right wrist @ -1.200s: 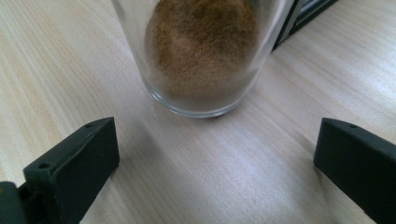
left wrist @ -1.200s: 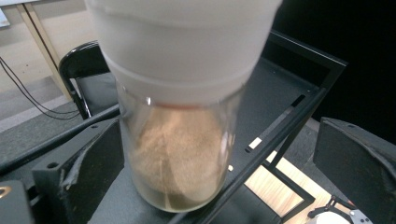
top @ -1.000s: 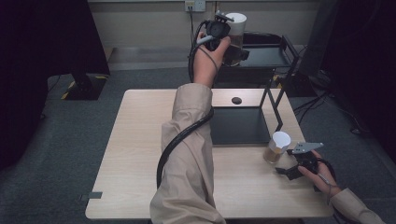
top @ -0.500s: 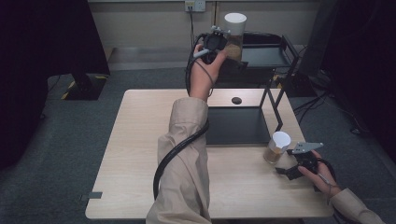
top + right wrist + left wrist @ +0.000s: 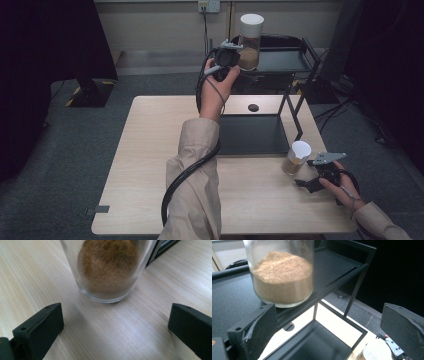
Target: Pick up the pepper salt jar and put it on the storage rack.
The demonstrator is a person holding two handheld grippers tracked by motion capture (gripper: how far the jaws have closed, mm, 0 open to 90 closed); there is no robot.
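Observation:
A tall glass jar [image 5: 249, 41] with a white lid, part full of brown granules, stands on the top shelf [image 5: 280, 60] of a black rack beyond the table. My left gripper [image 5: 227, 56] is held up just in front of it, open. In the left gripper view the jar [image 5: 283, 277] sits past the wide-apart jaws of that gripper [image 5: 328, 325], untouched. A small white-lidded glass jar [image 5: 296, 157] of brown powder stands on the table's right. My right gripper [image 5: 304, 179] is open just short of it. In the right gripper view this jar [image 5: 110, 267] is beyond the gripper [image 5: 115, 325].
The rack's black base tray [image 5: 252, 134] lies on the wooden table [image 5: 150, 165], with thin black legs [image 5: 295, 110] rising from it. A small black round object [image 5: 253, 107] lies on the table behind the tray. The left gripper's thick cable [image 5: 185, 175] hangs along the sleeve.
My left gripper has drawn back and down from the tall jar, toward the person. The jar stays on the shelf. The right gripper and small jar have not moved.

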